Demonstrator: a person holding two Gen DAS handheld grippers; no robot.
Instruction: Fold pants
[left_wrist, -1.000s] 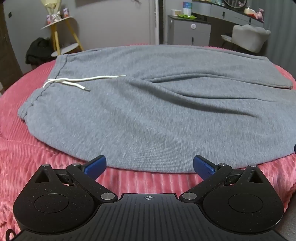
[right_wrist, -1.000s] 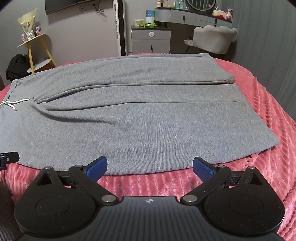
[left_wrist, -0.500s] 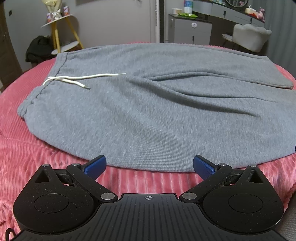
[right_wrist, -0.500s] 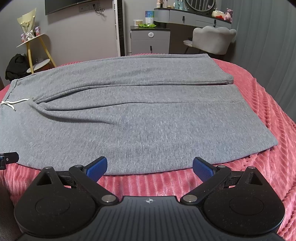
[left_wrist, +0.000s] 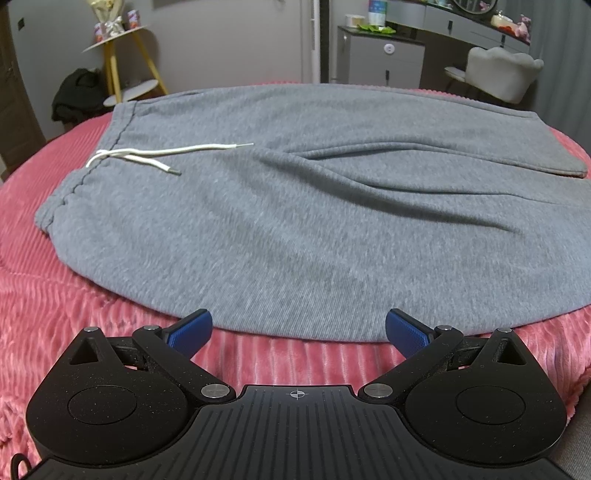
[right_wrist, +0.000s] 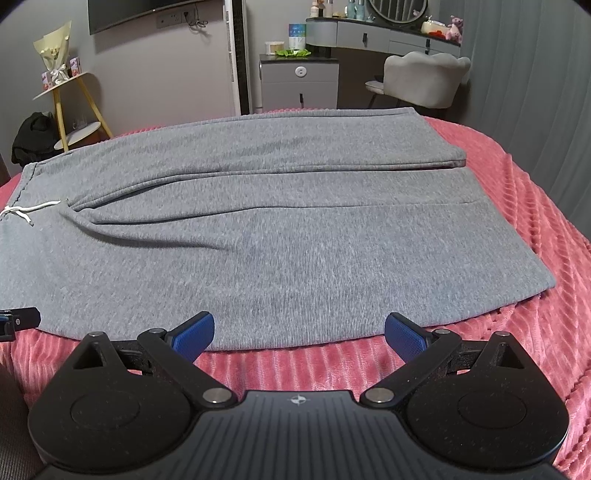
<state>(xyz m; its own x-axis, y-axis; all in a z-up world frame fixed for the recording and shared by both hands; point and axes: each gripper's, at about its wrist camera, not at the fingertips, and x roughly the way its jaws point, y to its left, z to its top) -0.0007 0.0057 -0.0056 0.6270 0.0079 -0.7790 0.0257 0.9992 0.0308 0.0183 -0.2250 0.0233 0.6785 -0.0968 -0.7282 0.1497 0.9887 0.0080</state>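
Observation:
Grey sweatpants (left_wrist: 280, 229) lie flat across a pink ribbed blanket (left_wrist: 55, 314), waistband at the left with a white drawstring (left_wrist: 159, 157), legs running right (right_wrist: 295, 251). The leg cuffs (right_wrist: 554, 254) end near the blanket's right side. My left gripper (left_wrist: 298, 328) is open and empty, just in front of the pants' near edge by the hip. My right gripper (right_wrist: 299, 328) is open and empty, in front of the near leg's edge. The left gripper's tip shows in the right wrist view (right_wrist: 18, 319).
Beyond the bed stand a yellow-legged side table (left_wrist: 125, 62) with a dark bag (left_wrist: 77, 96), a grey cabinet (right_wrist: 299, 81), a white chair (right_wrist: 424, 79) and a vanity desk (right_wrist: 384, 31). A curtain (right_wrist: 535, 92) hangs at the right.
Both grippers have tilted down a little, so the pants sit slightly higher in each view. The pants have not moved. Both grippers stay open.

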